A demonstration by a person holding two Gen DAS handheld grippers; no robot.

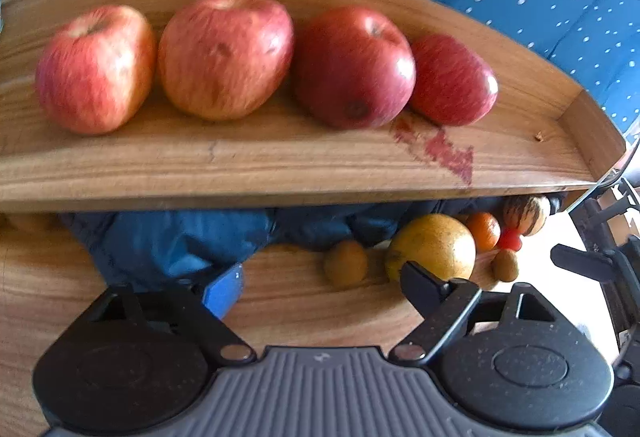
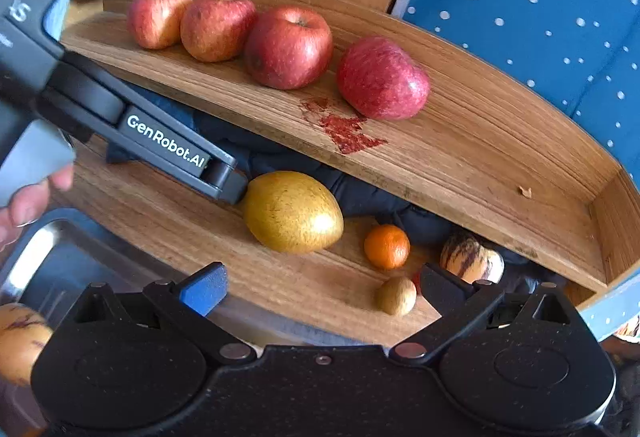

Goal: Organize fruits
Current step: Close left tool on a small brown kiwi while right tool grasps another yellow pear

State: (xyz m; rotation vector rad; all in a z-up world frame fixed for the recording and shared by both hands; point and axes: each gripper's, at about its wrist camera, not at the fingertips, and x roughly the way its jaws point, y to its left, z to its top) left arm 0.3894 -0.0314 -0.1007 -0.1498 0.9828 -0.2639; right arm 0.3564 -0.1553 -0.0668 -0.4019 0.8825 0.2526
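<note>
Several red apples (image 1: pixel 352 65) (image 2: pixel 288 47) stand in a row on the upper wooden shelf (image 1: pixel 280 157) (image 2: pixel 480 165). On the lower shelf (image 1: pixel 300 309) (image 2: pixel 180 221) lie a big yellow fruit (image 1: pixel 432 245) (image 2: pixel 292 211), a tangerine (image 1: pixel 484 231) (image 2: pixel 387 245), a brown kiwi (image 1: pixel 346 263) (image 2: pixel 396 295) and a striped fruit (image 1: pixel 526 215) (image 2: pixel 472 257). My left gripper (image 1: pixel 324 291) is open just short of the kiwi, its right finger against the yellow fruit's near side. My right gripper (image 2: pixel 324 289) is open at the lower shelf's front edge, holding nothing.
A dark blue cloth (image 1: pixel 180 237) fills the back of the lower shelf. A blue dotted fabric (image 2: pixel 540 17) hangs to the right. A metal tray (image 2: pixel 40 257) with another striped fruit (image 2: pixel 20 341) sits at the front left, beside a hand (image 2: pixel 24 205). A red stain (image 2: pixel 348 131) marks the upper shelf.
</note>
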